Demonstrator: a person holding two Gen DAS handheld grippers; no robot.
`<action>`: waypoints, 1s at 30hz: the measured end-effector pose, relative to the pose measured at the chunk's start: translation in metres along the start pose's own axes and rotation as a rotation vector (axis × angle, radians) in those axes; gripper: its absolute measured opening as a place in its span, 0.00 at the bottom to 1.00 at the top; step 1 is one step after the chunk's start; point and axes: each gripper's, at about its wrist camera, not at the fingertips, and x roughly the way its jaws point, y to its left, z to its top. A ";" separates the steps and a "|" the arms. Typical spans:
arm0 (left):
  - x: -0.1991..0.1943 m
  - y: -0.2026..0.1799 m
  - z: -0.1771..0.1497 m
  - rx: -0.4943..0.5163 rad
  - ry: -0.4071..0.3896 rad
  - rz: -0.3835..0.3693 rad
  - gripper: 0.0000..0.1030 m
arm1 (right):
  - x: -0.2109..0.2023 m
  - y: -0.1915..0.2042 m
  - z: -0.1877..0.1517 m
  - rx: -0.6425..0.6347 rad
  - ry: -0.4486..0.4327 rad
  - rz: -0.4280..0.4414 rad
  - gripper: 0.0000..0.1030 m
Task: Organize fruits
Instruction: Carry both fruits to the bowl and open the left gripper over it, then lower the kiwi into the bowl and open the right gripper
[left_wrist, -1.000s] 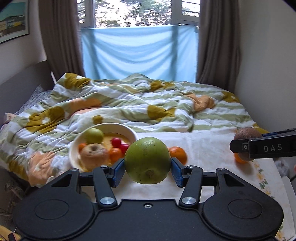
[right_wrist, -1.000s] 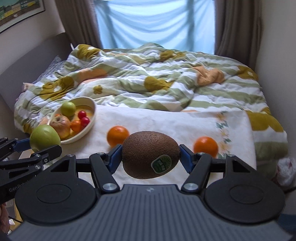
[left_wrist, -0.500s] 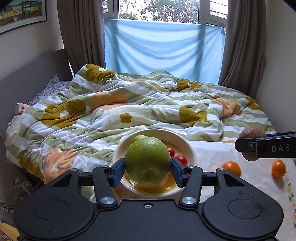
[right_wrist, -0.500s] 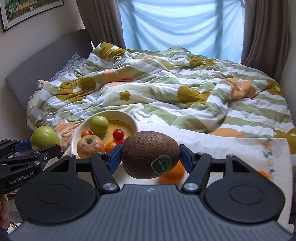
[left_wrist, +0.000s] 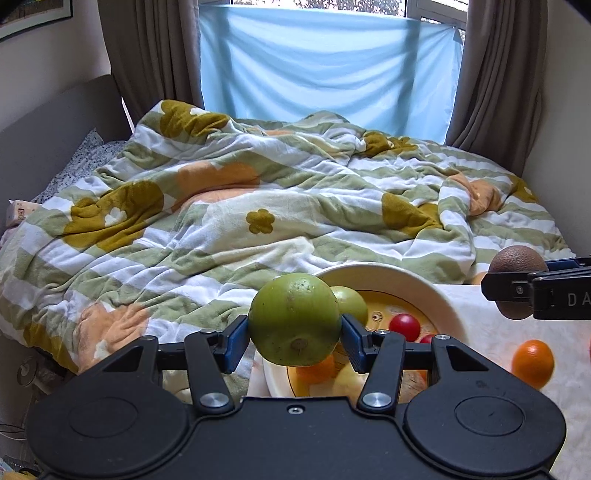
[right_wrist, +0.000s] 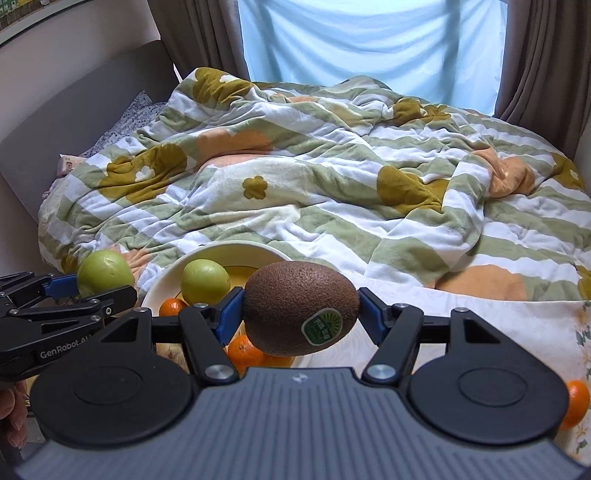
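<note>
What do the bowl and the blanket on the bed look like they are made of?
Bowl: looks like glazed ceramic, though plastic can't be ruled out; the cream rim is smooth with a soft sheen and a yellow printed inside.

Blanket: looks like soft fleece or plush fabric; matte and fuzzy, it lies in deep rumpled folds, with green and white stripes and a flower print.

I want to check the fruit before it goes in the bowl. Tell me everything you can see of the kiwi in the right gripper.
The kiwi is a brown, fuzzy-looking oval lying sideways, clamped at both ends between the blue pads of the right gripper. An oval green-and-white sticker sits low on its near right side. Its skin looks whole. It hangs in the air in front of the cream bowl, touching only the pads.
</note>
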 end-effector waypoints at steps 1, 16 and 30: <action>0.006 0.003 0.001 -0.003 0.009 -0.005 0.56 | 0.006 0.001 0.002 0.002 0.007 -0.004 0.78; 0.053 0.017 0.005 0.019 0.085 -0.044 0.56 | 0.052 0.007 0.013 0.054 0.071 -0.015 0.78; 0.037 0.013 0.005 0.043 0.015 -0.023 0.90 | 0.066 0.015 0.016 0.040 0.076 -0.002 0.78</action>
